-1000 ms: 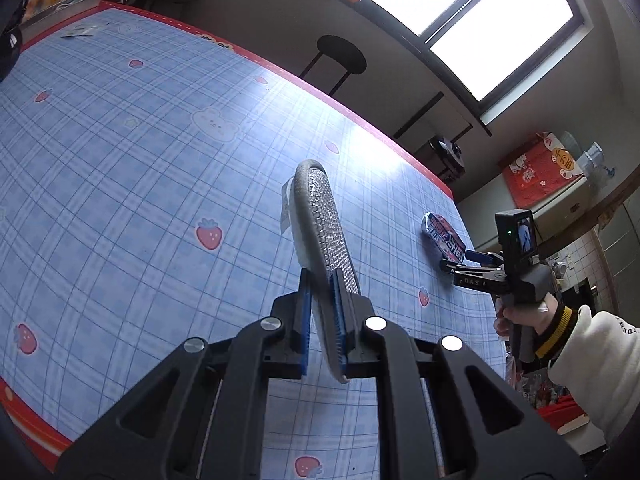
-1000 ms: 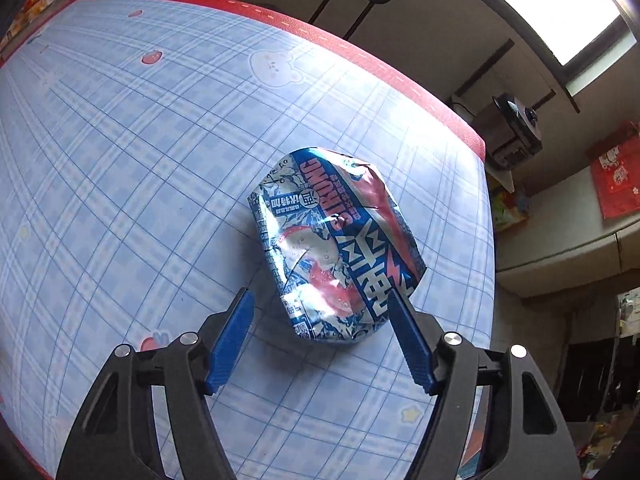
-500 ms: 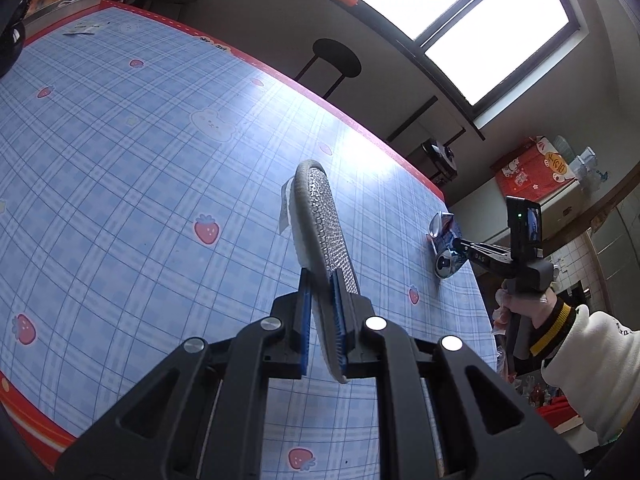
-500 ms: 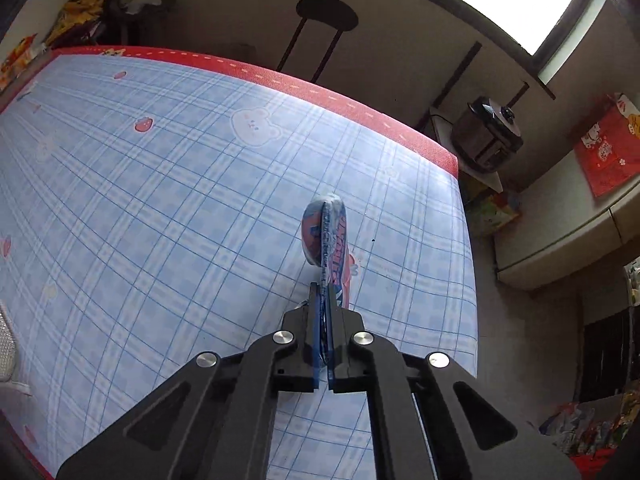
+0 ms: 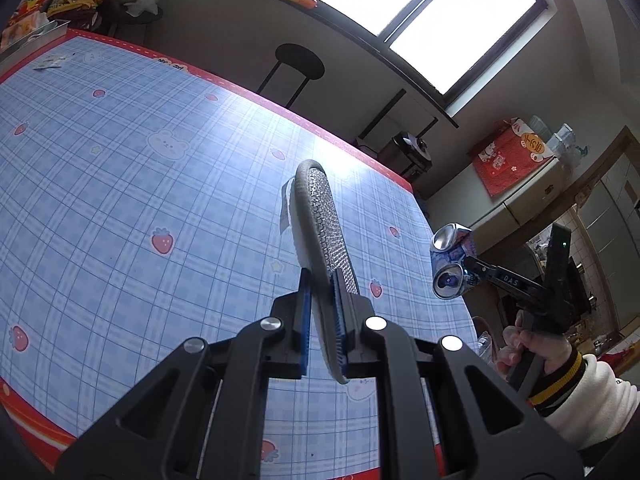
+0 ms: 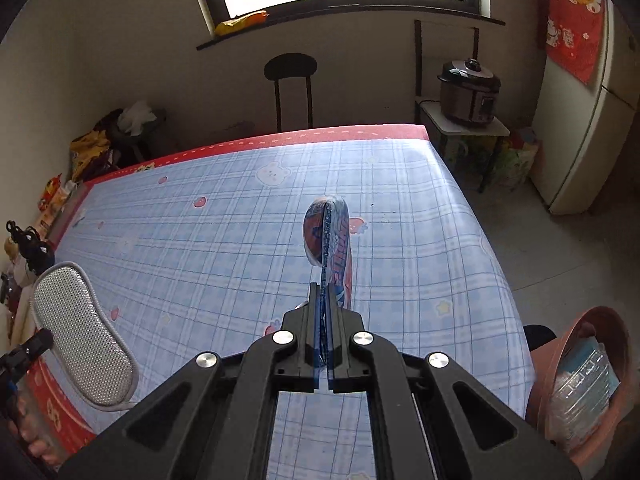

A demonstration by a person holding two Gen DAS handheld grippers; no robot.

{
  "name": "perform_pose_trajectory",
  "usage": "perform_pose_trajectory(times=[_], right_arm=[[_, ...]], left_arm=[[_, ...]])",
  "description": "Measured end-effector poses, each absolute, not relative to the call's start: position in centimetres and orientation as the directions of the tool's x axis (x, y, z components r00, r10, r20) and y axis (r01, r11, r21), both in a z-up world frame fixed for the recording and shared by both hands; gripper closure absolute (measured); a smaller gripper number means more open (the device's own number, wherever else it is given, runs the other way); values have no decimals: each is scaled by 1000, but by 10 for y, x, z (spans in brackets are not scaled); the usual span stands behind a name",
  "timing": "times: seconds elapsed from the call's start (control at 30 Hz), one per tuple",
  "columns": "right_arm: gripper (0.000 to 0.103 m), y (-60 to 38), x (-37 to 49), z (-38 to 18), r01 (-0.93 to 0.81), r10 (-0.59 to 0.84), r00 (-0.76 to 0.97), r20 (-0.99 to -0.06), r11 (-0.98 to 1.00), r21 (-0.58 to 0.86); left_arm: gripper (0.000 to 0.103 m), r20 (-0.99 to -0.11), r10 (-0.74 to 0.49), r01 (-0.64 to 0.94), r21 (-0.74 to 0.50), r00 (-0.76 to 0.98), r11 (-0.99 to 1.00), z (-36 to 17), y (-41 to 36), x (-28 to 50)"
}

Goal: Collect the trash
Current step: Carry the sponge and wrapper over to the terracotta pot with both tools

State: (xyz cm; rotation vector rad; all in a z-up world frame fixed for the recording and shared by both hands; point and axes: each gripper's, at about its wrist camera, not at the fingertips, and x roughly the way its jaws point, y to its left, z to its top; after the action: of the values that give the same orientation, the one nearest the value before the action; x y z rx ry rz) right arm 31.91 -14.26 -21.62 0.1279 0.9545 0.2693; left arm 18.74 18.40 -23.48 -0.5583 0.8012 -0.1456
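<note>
Checked tablecloth (image 6: 200,264), left gripper (image 5: 320,332) clamping one scrubber (image 5: 324,236), right gripper (image 6: 323,344) pinching one (crushed) can (image 6: 334,240)

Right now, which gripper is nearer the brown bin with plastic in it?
Right. The right gripper, shut on the crushed can, is just left of the bin; the left gripper, holding the insole, is across the table.

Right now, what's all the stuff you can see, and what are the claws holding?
Insole: one, grey, in left claw.
Can: one, crushed, blue and red, in right claw.
Tablecloth: one, blue plaid, red edge.
Bin: one, brown, right of table, plastic inside.
Stool: one, black, behind table.
Cooker: one, dark, on stand.
Fridge: one, white, right wall.
Left claw: shut.
Right claw: shut.
</note>
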Motion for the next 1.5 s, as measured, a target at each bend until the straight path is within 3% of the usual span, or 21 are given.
perform_pose_trajectory(times=[0.33,0.77,1.2,1.5], right_arm=[[99,-208,246,-188,-106,309,631,-711,943,315],[99,-321,174,-174,67,195,734,-651,932,355],[99,-469,101,-185,360,-69,722,-688,887,289],[99,-526,106,-203,428,-163,655,-738,884,185]], left_arm=[[89,-606,-350,5,-496,715,868,-196,154,179],[89,-573,-441,165,-469,691,868,-157,72,186],[89,-553,-548,290,-487,627,824,-153,-26,196],[89,-558,-544,275,-495,626,824,-161,-54,189]])
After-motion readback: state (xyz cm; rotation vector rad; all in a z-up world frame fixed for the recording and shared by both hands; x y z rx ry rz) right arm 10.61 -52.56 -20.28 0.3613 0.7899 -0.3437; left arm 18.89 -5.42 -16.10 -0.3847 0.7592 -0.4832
